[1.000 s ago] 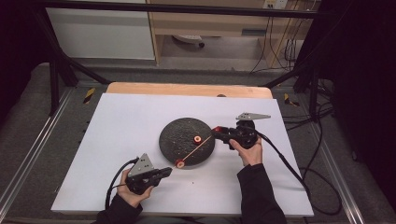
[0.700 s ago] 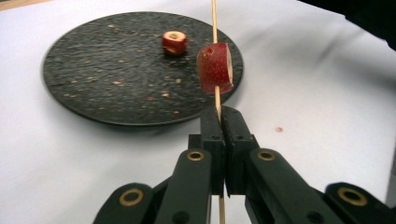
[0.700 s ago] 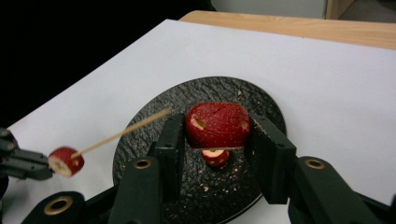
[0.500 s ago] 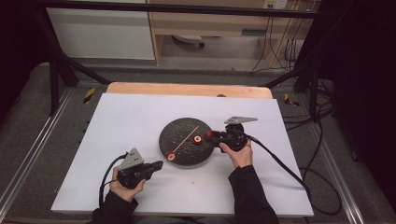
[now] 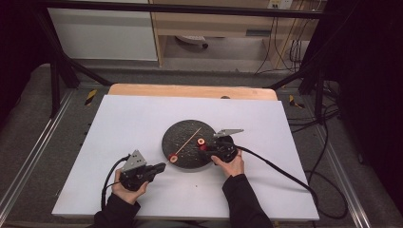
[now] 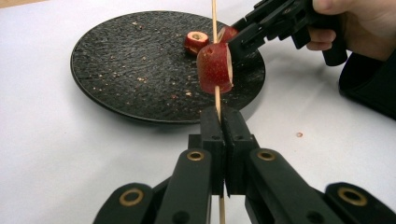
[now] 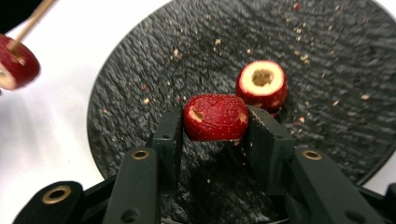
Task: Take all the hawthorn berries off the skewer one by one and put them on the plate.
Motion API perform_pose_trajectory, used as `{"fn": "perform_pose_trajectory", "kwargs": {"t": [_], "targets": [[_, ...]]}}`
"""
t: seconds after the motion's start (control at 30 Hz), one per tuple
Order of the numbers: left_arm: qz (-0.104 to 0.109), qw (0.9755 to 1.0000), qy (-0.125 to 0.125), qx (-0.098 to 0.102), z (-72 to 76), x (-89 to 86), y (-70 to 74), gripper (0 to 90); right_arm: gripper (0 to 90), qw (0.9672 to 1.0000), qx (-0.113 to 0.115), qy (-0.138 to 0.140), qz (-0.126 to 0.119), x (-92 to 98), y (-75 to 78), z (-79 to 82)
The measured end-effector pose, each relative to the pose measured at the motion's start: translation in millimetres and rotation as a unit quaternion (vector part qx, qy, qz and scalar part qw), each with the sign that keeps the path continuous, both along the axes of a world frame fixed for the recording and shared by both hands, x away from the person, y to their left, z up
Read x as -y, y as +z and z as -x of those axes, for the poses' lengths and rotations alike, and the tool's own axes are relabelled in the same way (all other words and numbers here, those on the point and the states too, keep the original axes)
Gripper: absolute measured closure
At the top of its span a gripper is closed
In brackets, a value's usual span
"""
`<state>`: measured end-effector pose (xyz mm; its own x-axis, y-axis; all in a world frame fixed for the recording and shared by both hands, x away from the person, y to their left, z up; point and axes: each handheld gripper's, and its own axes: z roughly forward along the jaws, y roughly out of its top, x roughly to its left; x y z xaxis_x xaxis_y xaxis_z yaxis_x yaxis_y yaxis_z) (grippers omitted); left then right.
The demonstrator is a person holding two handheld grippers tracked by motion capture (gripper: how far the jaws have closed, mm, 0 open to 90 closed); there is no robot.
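We are holding a skewer [image 6: 216, 100] in our left gripper [image 6: 223, 122], whose jaws are pressing together on the stick at the centre of the left gripper view. One red slice [image 6: 215, 68] is sitting threaded on the skewer just above the jaws, over the near rim of the plate [image 6: 116, 70]. In the high view the skewer [image 5: 186, 140] is lying as a slanted line across the plate [image 5: 183, 130], with that slice [image 5: 173, 158] at its lower left end near the plate's edge.

Our right gripper [image 7: 215, 122] is clamping a second slice [image 7: 215, 117] between its jaws in the middle of the right gripper view; a small hole is showing on the slice's left side. We cannot tell whether this slice is touching the plate [image 7: 140, 70] beneath it.

A third slice [image 7: 261, 84] is lying flat on the plate, just up and right of the held one, pale cored face up. Crumbs are dotting the plate's dark surface. The plate is sitting at the centre of the white table [image 5: 128, 123] in the high view, with our left gripper [image 5: 159, 167] at its lower left and our right gripper [image 5: 207, 148] at its right rim.
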<state>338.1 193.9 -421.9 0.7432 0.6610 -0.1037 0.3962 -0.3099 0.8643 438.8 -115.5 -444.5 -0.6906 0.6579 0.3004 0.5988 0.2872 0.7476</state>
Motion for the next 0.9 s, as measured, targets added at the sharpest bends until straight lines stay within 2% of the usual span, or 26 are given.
{"fn": "perform_pose_trajectory", "kwargs": {"t": [0.13,0.3,0.5,0.67,0.9], "targets": [[-0.002,1.0,-0.002,-0.001,0.0,0.9,-0.3,88.1,58.9,1.0,0.0,0.003,0.007,-1.6,-3.6,0.7],[-0.003,1.0,-0.003,-0.002,0.4,2.3,-0.7,88.1,51.4,1.0,0.005,0.002,0.008,0.1,0.0,2.2],[-0.005,1.0,-0.004,-0.002,0.7,3.8,-1.0,88.1,36.2,0.9997,0.023,0.003,0.003,6.6,17.4,9.4],[-0.007,1.0,-0.005,-0.002,1.3,5.6,-0.9,88.1,21.7,0.9994,0.032,0.004,-0.016,11.7,31.0,18.3],[-0.01,0.9999,-0.007,-0.001,2.3,10.7,-1.4,88.1,7.0,0.9988,0.041,0.007,-0.026,15.6,39.9,30.0]]}}
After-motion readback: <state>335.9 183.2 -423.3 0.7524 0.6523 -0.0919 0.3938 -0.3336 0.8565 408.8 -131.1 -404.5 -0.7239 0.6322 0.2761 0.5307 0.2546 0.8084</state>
